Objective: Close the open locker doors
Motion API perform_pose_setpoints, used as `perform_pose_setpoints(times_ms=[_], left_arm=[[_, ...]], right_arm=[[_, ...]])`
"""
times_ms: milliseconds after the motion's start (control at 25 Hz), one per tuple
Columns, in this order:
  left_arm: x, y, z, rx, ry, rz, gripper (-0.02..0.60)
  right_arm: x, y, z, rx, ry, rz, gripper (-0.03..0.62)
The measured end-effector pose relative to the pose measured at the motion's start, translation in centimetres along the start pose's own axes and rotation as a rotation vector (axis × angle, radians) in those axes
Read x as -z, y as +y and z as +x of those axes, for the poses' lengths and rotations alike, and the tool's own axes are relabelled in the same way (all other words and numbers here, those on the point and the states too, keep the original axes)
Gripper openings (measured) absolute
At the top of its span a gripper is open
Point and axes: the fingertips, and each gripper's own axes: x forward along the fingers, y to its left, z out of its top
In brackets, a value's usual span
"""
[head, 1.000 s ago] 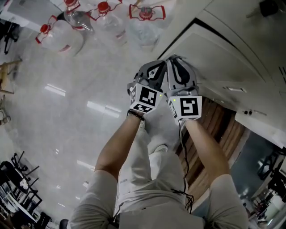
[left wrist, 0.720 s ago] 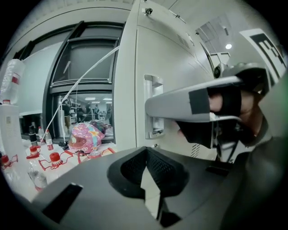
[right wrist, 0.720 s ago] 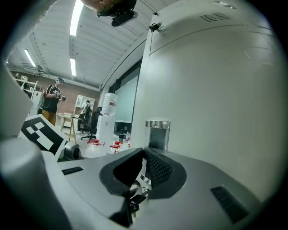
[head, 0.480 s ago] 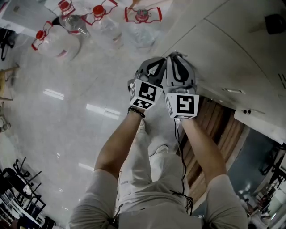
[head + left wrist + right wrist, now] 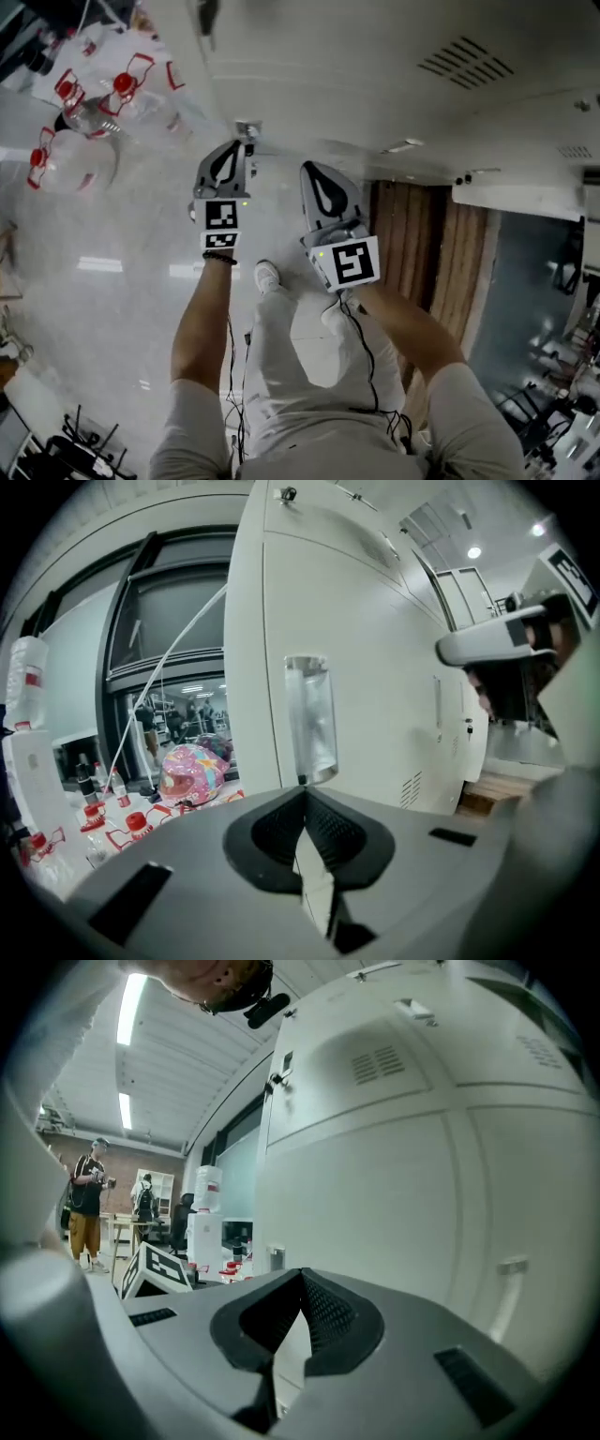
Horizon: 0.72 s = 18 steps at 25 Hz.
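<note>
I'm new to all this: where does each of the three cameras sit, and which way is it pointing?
Head view: on the person's head, looking steeply down at the floor and white lockers; shows both forearms, legs, left gripper and right gripper.
Left gripper view: rides that gripper, facing a metal handle on the lockers; its shut jaws show below.
Right gripper view: rides that gripper, facing the lockers; its jaws, just closed on nothing, show below.
Shared: head and left gripper views both catch the red-capped bottles.
</note>
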Motion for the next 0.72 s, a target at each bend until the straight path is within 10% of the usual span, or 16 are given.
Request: perform_pose_setpoints(times_ms=[240,720], left_arm=[[-7.0,-9.1,-2.9,0.052,-0.035,0.025,0.005],[-30.3,-47.1,-0.3,0.479,-0.218,-0.010,0.005]], right_arm=[[-3.5,-10.5,-14.9,0.123,0.034,0.075,0.011],[-12.5,-34.2,-45.2,0.577,0.004,0.066,0.011]])
